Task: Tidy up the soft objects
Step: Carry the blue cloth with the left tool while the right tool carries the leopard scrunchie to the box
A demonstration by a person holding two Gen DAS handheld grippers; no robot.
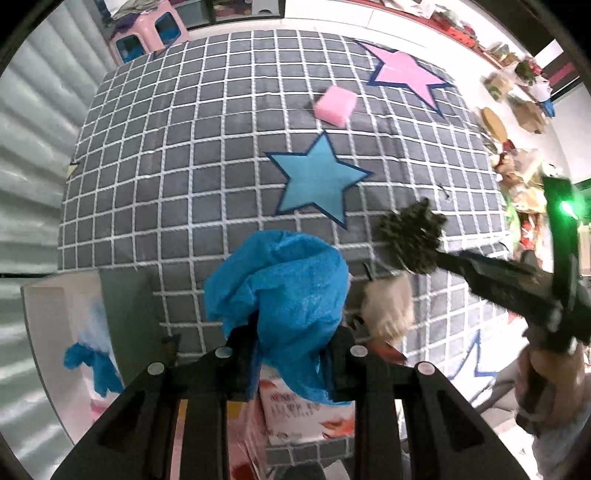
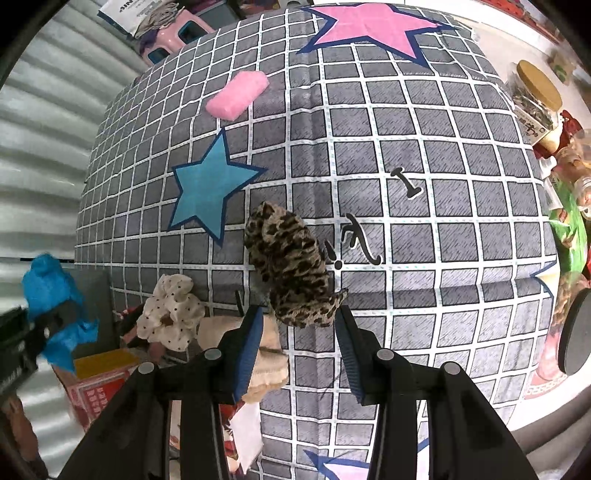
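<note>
My left gripper [image 1: 291, 350] is shut on a crumpled blue cloth [image 1: 284, 295] and holds it above the near edge of the checked bed cover [image 1: 184, 166]; it also shows in the right wrist view [image 2: 51, 295]. My right gripper [image 2: 300, 325] is open, with a leopard-print scrunchie [image 2: 291, 266] between its fingertips; the scrunchie hangs at the tips in the left wrist view [image 1: 413, 236]. A pink sponge [image 1: 335, 105] [image 2: 238, 94] lies far back on the cover. A white dotted scrunchie [image 2: 171, 314] and a beige soft item [image 2: 266, 354] sit at the cover's near-left edge.
A red and yellow carton [image 2: 96, 376] stands below the left edge, and a white box [image 1: 59, 332] with blue cloth inside is beside it. A pink stool [image 1: 147, 33] stands at the far corner. Jars and clutter [image 2: 539, 103] line the floor on the right.
</note>
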